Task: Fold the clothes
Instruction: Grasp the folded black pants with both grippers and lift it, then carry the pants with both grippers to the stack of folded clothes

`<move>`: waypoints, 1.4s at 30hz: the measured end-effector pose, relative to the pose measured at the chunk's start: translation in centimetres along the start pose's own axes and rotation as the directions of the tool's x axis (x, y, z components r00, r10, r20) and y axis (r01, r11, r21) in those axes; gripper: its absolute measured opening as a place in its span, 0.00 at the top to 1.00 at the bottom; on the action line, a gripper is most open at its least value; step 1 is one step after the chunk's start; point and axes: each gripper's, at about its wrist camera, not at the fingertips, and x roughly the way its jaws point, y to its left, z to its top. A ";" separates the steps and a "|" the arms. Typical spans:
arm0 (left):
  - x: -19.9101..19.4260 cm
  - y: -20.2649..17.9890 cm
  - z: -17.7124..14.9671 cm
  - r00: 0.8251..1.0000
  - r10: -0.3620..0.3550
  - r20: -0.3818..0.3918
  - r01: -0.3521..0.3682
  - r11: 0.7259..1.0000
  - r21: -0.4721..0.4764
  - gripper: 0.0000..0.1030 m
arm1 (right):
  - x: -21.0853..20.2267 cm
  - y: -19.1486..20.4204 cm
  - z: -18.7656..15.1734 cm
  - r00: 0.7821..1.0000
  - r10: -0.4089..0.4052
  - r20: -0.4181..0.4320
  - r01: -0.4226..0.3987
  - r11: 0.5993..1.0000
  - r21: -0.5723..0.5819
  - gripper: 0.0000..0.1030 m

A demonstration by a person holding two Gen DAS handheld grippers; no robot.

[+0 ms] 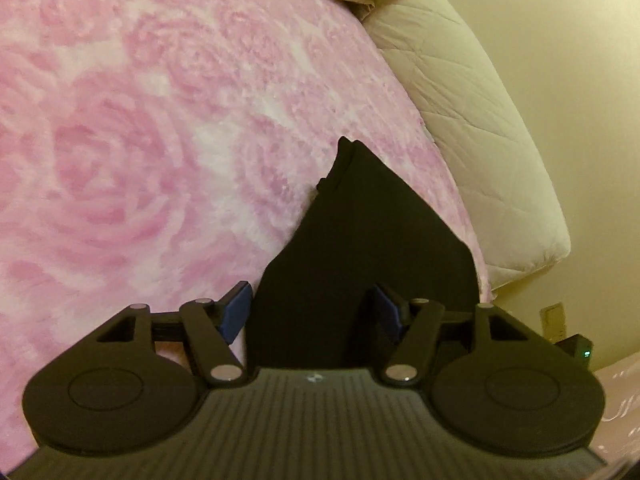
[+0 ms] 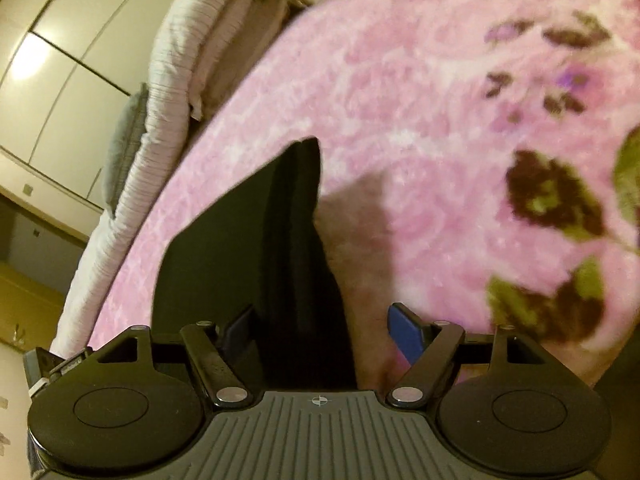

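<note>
A black garment (image 1: 360, 240) lies flat on the pink rose-patterned blanket (image 1: 140, 140), folded to a narrow pointed shape. My left gripper (image 1: 313, 312) stands open just above its near end, blue pads (image 1: 236, 312) wide apart with the cloth below the gap. In the right wrist view the same black garment (image 2: 256, 248) shows a thicker folded strip along its right edge. My right gripper (image 2: 322, 330) is open too, over the garment's near right edge, its right pad (image 2: 406, 334) above the blanket (image 2: 400, 100).
A cream quilted mattress edge (image 1: 480, 140) runs along the blanket's right side, with a wall behind. Folded bedding (image 2: 176, 80) is stacked at the blanket's left, next to white wardrobe doors (image 2: 72, 40). Dark leaf patterns (image 2: 552, 196) mark the blanket at right.
</note>
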 end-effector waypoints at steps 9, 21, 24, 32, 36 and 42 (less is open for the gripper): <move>3.7 -0.3 0.6 0.991 -0.127 -0.052 0.123 0.990 -0.071 0.42 | 3.0 -0.9 1.0 0.986 0.153 -0.073 -0.146 0.985 0.092 0.41; -4.1 0.7 -1.5 0.989 -0.145 0.005 0.145 0.989 -0.003 0.76 | 2.5 -0.1 -3.1 0.944 0.327 -0.041 -0.305 0.916 0.262 0.75; -10.2 3.1 -3.3 0.988 -0.135 0.076 0.138 0.990 -0.028 0.77 | 3.1 2.9 -5.9 0.915 0.394 -0.086 -0.358 0.892 0.275 0.76; -28.0 11.5 -8.3 0.950 -0.045 0.308 0.093 0.985 -0.144 0.77 | 8.2 14.4 -13.3 0.797 0.545 -0.261 -0.479 0.832 0.280 0.76; -35.4 16.2 -9.5 0.915 0.012 0.404 0.069 0.980 -0.186 0.78 | 13.2 21.4 -16.2 0.736 0.567 -0.369 -0.505 0.823 0.258 0.76; -47.5 20.4 -11.0 0.854 0.100 0.511 0.048 0.962 -0.269 0.78 | 17.0 32.3 -19.6 0.659 0.577 -0.483 -0.543 0.809 0.226 0.76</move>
